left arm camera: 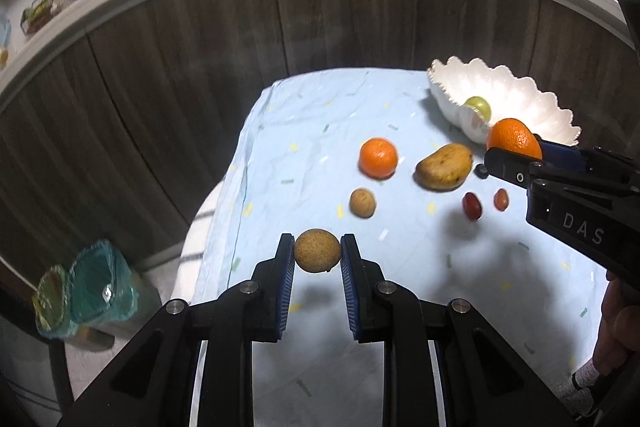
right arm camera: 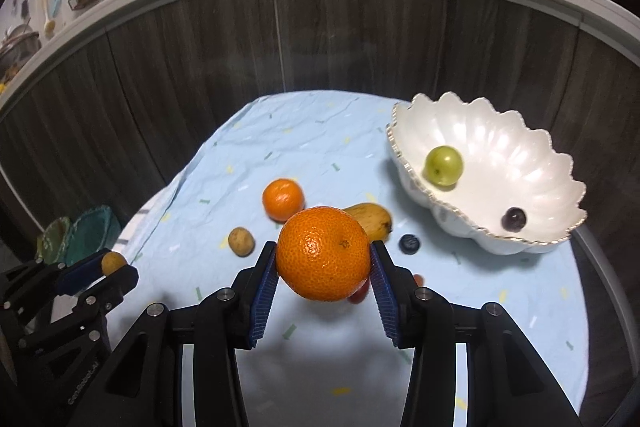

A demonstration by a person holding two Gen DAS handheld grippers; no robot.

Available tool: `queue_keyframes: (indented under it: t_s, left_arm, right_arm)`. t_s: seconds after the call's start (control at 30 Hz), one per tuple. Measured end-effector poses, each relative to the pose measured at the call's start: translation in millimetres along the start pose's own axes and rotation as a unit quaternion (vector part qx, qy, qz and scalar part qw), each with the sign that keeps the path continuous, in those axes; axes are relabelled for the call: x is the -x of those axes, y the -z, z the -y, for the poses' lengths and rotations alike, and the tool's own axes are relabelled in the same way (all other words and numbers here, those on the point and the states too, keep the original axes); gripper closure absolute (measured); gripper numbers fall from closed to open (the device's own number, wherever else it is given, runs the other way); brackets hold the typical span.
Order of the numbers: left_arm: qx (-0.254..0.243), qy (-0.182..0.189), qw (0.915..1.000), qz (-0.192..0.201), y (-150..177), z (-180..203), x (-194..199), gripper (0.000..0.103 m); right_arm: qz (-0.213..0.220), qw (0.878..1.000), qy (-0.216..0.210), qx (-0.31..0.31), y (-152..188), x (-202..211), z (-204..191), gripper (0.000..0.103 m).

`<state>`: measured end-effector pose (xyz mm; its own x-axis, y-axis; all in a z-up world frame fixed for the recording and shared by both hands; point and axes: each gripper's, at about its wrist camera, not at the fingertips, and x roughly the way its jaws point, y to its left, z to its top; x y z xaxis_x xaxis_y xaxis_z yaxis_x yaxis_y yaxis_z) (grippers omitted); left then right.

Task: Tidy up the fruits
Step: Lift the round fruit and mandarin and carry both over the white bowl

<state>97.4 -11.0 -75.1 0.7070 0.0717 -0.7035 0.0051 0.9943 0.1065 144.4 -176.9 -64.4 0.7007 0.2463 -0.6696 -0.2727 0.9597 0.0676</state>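
Note:
My left gripper (left arm camera: 317, 251) is shut on a small round brown fruit (left arm camera: 317, 250), held above the blue cloth; it also shows in the right wrist view (right arm camera: 113, 263). My right gripper (right arm camera: 323, 259) is shut on a large orange (right arm camera: 323, 253), held above the table left of the white shell bowl (right arm camera: 520, 163); the orange also shows in the left wrist view (left arm camera: 514, 139). The bowl holds a green fruit (right arm camera: 443, 165) and a dark grape (right arm camera: 514, 218). On the cloth lie a second orange (left arm camera: 378, 157), a yellow mango (left arm camera: 444, 166), a small brown fruit (left arm camera: 363, 202), two red grapes (left arm camera: 472, 205) and a blueberry (right arm camera: 409, 243).
The table wears a light blue cloth (left arm camera: 304, 131) and stands before dark wood cabinet fronts (left arm camera: 200, 47). Two bins with green liners (left arm camera: 88, 291) stand on the floor at the left. A counter with a sink and dishes runs behind.

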Motion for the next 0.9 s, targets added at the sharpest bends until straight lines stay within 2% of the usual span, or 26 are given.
queue_keyframes:
  t_s: [0.37, 0.9]
  left_arm:
    - [-0.030, 0.036, 0.9986, 0.026, -30, 35, 8, 0.080]
    - [-0.087, 0.084, 0.9904, 0.067, -87, 103, 6, 0.080]
  right_arm:
    - [0.025, 0.999, 0.028, -0.036, -9, 24, 39, 0.057]
    - [0.055, 0.992, 0.084, -0.080, -25, 42, 107, 0.057]
